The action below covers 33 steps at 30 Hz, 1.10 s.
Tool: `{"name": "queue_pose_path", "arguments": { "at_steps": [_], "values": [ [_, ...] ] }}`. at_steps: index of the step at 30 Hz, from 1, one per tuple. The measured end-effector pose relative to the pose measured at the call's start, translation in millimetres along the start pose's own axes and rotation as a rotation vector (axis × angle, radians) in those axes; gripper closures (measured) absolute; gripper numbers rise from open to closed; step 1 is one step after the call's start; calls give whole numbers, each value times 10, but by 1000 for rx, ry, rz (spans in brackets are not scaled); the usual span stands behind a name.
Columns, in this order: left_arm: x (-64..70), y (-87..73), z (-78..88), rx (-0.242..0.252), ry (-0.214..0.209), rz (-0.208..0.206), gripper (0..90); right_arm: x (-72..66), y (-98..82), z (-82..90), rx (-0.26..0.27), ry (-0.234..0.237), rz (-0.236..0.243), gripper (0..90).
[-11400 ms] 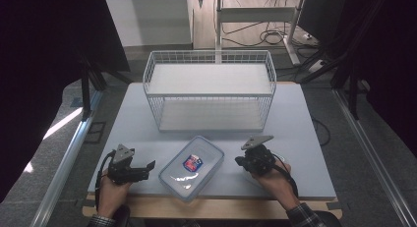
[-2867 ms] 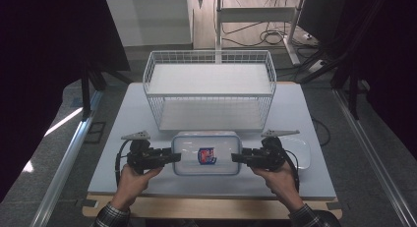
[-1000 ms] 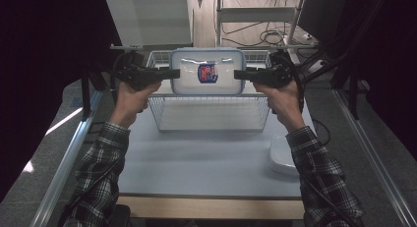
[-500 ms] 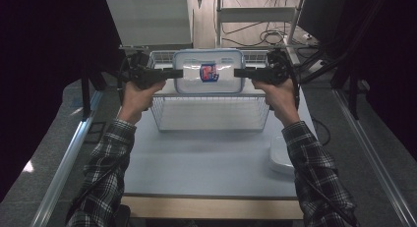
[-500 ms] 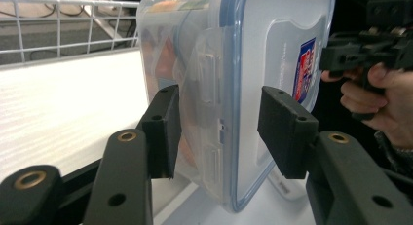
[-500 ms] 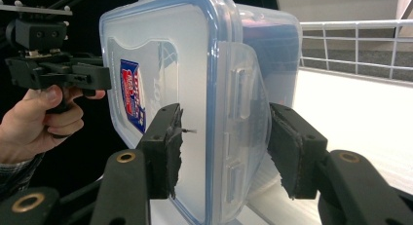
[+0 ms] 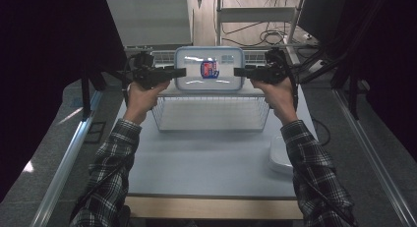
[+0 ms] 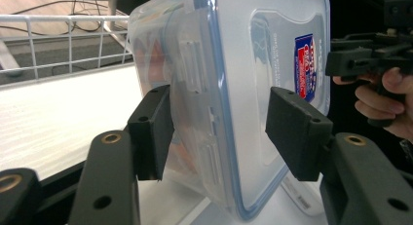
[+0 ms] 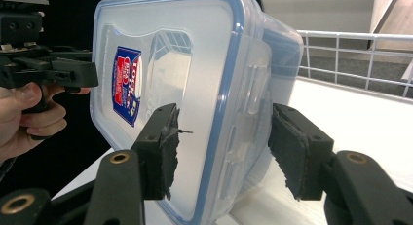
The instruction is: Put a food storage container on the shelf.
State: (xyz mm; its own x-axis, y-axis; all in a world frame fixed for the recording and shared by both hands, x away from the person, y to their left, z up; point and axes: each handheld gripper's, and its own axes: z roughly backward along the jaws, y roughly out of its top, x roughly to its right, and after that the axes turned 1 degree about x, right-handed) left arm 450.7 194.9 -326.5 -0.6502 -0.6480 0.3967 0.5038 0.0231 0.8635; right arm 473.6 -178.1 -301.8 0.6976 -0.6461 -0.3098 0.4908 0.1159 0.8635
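Both grippers, left and right, have just been opening, pads off the box between them, so it could tip inside the basket.

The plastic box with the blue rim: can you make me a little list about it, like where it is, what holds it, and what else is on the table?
box: clear lidded plastic box, red and blue label
place: on the top of the white wire basket
left gripper: jaws just opened, around the box's end, gap at one pad
right gripper: jaws just opened, around the other end, not pressing
also on table: white dish near the right sleeve
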Motion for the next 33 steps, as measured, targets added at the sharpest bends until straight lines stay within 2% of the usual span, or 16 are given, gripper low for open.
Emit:
{"name": "queue_pose_path", "arguments": {
  "at_steps": [6,10,11,13,14,16,19,21,28,33],
  "values": [
    [10,-16,-7,7,7,-12,424,24,-13,-10,15,6,-6,446],
    [17,-36,-26,13,16,-21,401,13,-19,-17,19,-16,10,438],
    [15,-37,-33,10,21,-21,393,12,-20,-27,17,-28,26,468],
    [-6,-45,-49,5,20,-8,361,-14,-37,-57,-12,-57,49,466],
    [-34,-54,-55,7,9,14,350,-19,-47,-77,-20,-64,55,450],
    [-79,-63,-58,18,-12,32,351,-1,-62,-103,-14,-59,34,444],
    [-99,-53,-67,16,-12,52,350,55,-65,-113,-1,-33,-7,466],
    [-91,-32,-75,8,13,36,336,70,-66,-114,-6,-25,-14,490],
    [-73,10,-138,-10,52,18,274,65,-76,-122,-7,-22,-11,498],
    [-46,25,-179,-18,81,3,218,72,-76,-126,-4,-16,-29,505]
  ]
}}
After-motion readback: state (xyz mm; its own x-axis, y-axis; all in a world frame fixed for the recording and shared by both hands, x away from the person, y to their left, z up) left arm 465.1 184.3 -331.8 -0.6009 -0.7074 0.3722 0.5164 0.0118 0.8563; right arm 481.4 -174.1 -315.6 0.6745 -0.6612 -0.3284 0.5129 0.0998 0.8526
